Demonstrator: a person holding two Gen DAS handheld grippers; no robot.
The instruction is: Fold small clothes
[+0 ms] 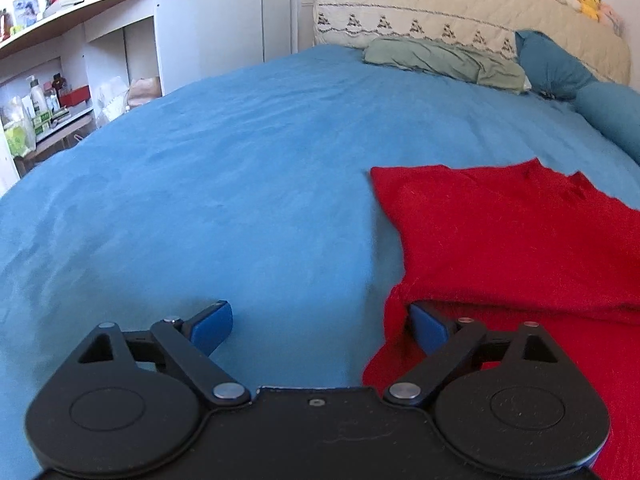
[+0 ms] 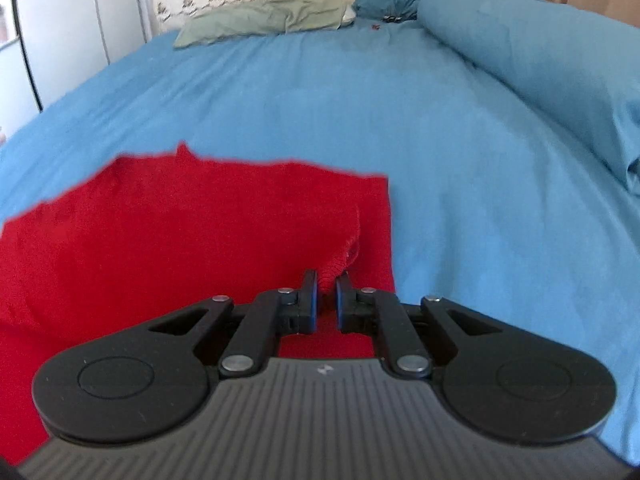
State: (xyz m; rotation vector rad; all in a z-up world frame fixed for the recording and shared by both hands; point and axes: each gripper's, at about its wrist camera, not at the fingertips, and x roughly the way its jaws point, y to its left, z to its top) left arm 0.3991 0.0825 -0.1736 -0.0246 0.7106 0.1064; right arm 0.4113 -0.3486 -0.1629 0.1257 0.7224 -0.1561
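The red knit garment lies partly folded on the blue bed, near my edge of it. My right claw is nearly together, pinching a bunched tip of the red knit between its pads. My left claw stands wide apart at the garment's left edge, one pad against the fabric, gripping nothing. To finish this fold well, I judge I should lay the pinched corner flush on the layer below before letting go, then smooth it; loose knit sags and drags easily.
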